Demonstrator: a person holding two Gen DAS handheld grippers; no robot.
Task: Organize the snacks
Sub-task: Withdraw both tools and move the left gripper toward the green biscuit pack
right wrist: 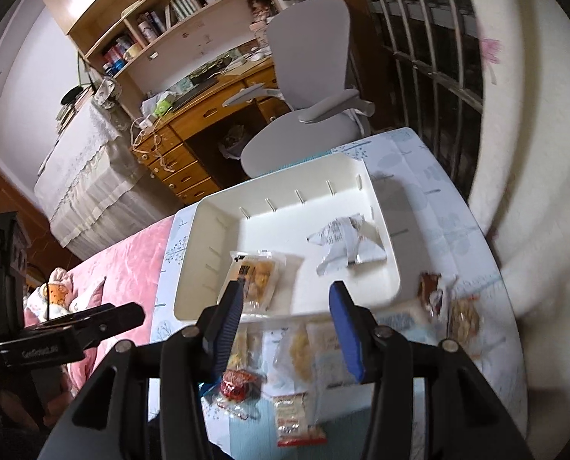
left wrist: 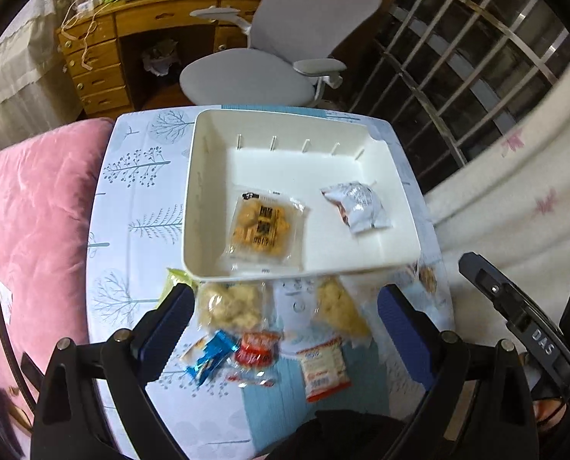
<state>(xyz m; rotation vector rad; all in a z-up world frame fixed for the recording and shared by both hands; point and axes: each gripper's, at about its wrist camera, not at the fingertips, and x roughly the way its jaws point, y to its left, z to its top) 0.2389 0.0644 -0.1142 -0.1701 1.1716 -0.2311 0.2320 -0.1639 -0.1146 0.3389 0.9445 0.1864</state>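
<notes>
A white bin [left wrist: 204, 191] sits on the table holding two packets lying flat and apart, a clear one of yellow biscuits [left wrist: 263, 226] and a crumpled silver-white one [left wrist: 355, 207], while more snack packets [left wrist: 246, 329] lie scattered just in front of its near wall.

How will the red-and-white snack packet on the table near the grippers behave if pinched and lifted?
The red-and-white snack packet looks like a thin, flat film pouch, so probably light and floppy; it may sag from a grip at one edge. Its glossy wrapper could slip between the pads. It lies flat on the tablecloth, so rolling seems unlikely, though getting under it may be hard.
</notes>
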